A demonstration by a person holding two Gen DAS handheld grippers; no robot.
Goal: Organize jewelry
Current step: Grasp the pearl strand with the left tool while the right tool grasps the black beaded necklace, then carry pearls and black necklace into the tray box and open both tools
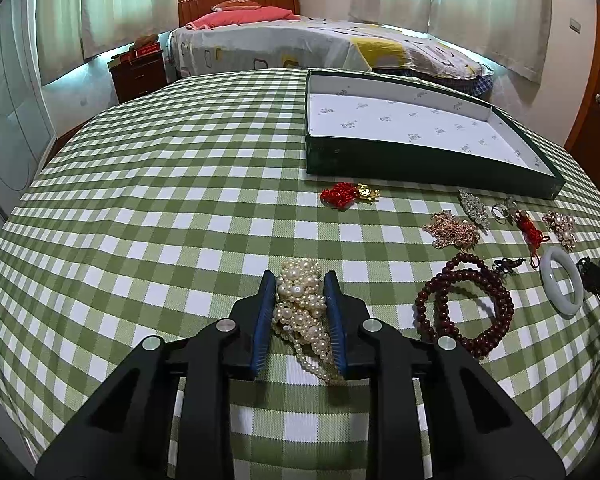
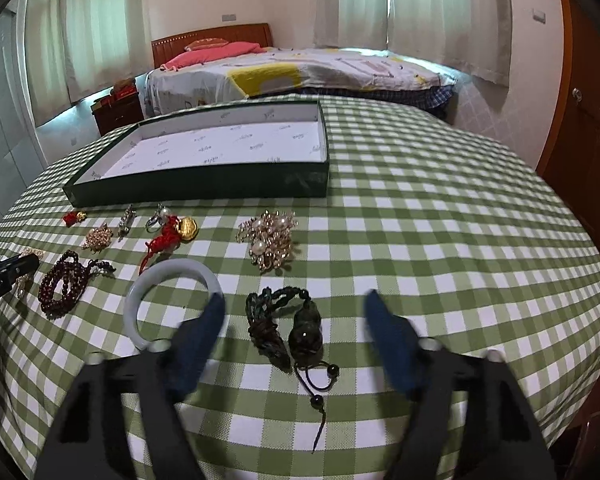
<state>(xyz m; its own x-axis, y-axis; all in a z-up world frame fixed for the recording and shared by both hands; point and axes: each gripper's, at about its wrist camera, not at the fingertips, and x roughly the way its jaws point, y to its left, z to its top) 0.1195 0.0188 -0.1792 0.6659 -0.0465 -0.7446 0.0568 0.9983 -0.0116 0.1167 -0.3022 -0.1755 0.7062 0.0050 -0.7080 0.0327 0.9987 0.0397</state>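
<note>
My left gripper [image 1: 299, 282] is shut on a bundle of white pearl strands [image 1: 300, 308], low over the checked tablecloth. My right gripper [image 2: 296, 300] is open, its fingers either side of a dark green cord pendant with a gourd bead [image 2: 288, 330] that lies on the cloth. A pale jade bangle [image 2: 140, 300] lies just left of the right gripper's left finger; it also shows in the left wrist view [image 1: 562, 286]. An empty dark green tray with a white floor [image 1: 420, 128] stands at the far side of the table, and shows in the right wrist view [image 2: 204, 188].
Loose jewelry lies in front of the tray: dark red bead strands [image 1: 466, 306], a red knot with a gold charm [image 1: 348, 194], a gold chain heap [image 1: 454, 232], a crystal brooch [image 1: 474, 208], rings [image 1: 500, 211], a pearl brooch [image 2: 270, 242]. A bed stands beyond the table.
</note>
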